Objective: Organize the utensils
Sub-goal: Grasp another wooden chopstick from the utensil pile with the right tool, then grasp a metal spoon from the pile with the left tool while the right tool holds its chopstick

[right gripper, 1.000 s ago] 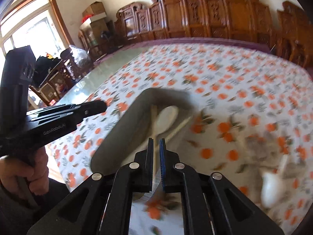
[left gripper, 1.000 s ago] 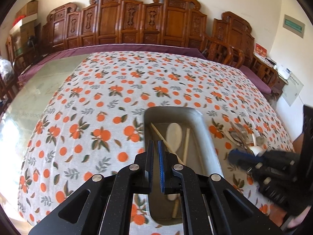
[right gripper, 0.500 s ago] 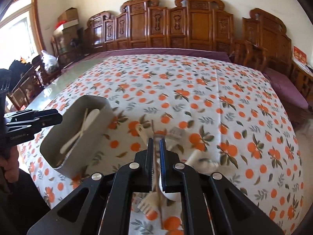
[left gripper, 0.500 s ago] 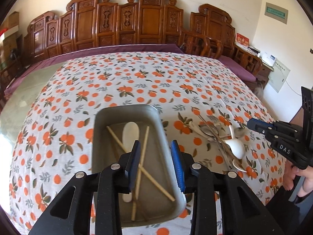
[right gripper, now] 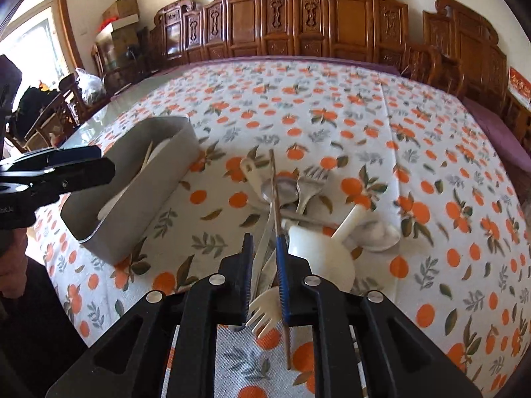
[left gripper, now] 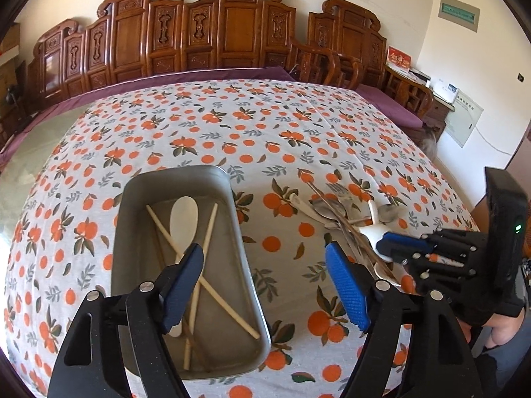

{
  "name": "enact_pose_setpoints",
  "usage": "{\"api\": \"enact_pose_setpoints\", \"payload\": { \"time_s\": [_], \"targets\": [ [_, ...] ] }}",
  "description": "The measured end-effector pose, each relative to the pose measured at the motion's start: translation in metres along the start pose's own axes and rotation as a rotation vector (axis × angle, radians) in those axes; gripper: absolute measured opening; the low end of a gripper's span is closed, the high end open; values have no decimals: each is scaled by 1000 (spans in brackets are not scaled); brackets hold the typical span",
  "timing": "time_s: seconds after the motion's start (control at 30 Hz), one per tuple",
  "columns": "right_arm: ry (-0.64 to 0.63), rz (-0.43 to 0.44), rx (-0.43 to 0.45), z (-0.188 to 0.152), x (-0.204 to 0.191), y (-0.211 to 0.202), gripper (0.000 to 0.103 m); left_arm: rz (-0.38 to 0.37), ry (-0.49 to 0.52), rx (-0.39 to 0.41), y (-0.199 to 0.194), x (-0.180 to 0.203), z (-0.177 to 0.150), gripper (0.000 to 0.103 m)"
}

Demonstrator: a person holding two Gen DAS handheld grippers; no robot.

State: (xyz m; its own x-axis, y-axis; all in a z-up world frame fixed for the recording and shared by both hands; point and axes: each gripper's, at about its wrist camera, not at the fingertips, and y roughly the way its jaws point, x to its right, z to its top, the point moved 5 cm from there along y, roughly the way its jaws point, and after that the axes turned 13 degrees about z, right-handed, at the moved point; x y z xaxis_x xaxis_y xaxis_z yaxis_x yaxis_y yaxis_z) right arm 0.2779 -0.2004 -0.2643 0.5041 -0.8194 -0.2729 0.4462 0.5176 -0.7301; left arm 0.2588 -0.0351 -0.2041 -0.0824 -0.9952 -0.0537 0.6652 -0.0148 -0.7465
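While carved chairs (left gripper: 225, 33) ring the orange-print cloth (left gripper: 232, 126), the tray (left gripper: 232, 219) runs up-frame; left gripper (left gripper: 265, 285) spread empty, right gripper (right gripper: 265, 265) just widening, slightly parted around cutlery (right gripper: 275, 199).

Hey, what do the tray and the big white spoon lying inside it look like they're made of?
Tray: probably metal, a dull brushed grey with soft reflections and rolled rims. Big white spoon: smooth, matte off-white, likely plastic or melamine, though ceramic can't be ruled out.
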Motion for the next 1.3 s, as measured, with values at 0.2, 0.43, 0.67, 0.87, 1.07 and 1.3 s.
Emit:
{"api": "enact_pose_setpoints", "payload": {
  "time_s": [0.2, 0.43, 0.67, 0.87, 1.07, 1.3],
  "targets": [
    [-13, -55, -61, -10, 5, 13, 15, -1, 15, -7, 2, 8, -3, 73],
    [4, -65, -69, -11, 14, 17, 15, -3, 30, -11, 3, 13, -5, 73],
    [5, -50, -80, -8, 15, 25, 15, -1, 42, -10, 3, 18, -6, 73],
    [10, -12, -53, -4, 14, 19, 6, -2, 56, -11, 4, 24, -9, 73],
    [51, 13, 43, 3, 21, -10, 6, 0, 70, -11, 4, 33, -11, 73],
    [111, -2, 101, 8, 48, -32, 6, 5, 81, -8, 5, 48, -17, 73]
  ]
}}
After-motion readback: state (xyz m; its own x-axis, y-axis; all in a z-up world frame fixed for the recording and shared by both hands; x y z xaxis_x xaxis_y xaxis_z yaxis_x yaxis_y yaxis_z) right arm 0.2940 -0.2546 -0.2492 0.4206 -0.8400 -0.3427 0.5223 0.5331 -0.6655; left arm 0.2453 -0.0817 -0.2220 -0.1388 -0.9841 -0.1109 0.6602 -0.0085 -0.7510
